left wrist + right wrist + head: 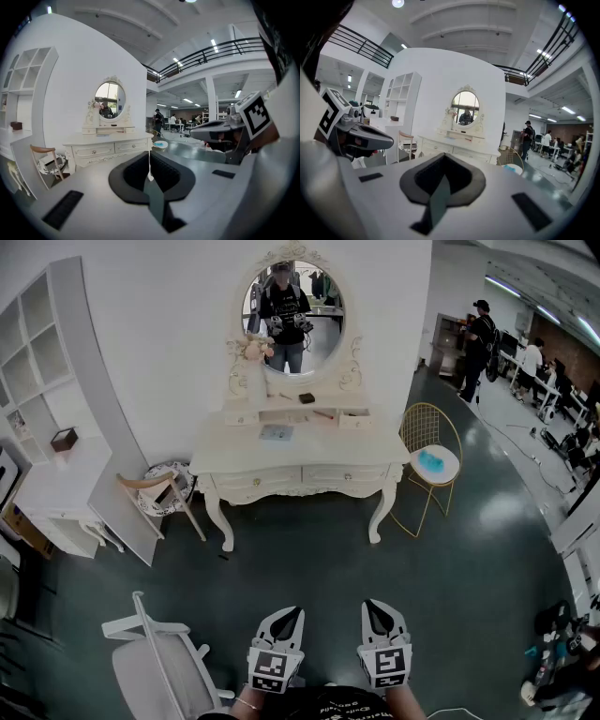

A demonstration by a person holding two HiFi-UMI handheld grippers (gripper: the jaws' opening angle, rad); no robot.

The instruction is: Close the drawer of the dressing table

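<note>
The white dressing table (pixel 328 446) stands against the far wall under an oval mirror (pixel 292 315). It has two wide front drawers (pixel 258 479) and small drawers on its upper shelf. From this distance I cannot tell whether any drawer stands out. My left gripper (pixel 293 613) and right gripper (pixel 375 606) hover side by side at the near edge of the head view, well short of the table, both shut and holding nothing. The left gripper view shows the left gripper's (pixel 149 157) jaws together and the table (pixel 105 147) beyond. In the right gripper view the right gripper (pixel 443 157) is likewise shut, facing the table (pixel 454 147).
A gold wire chair (pixel 431 460) with a blue item on its seat stands right of the table, a wooden chair (pixel 159 493) left of it. A white chair (pixel 155 662) is near my left side. A white shelf unit (pixel 56 427) lines the left. People (pixel 478 338) stand at back right.
</note>
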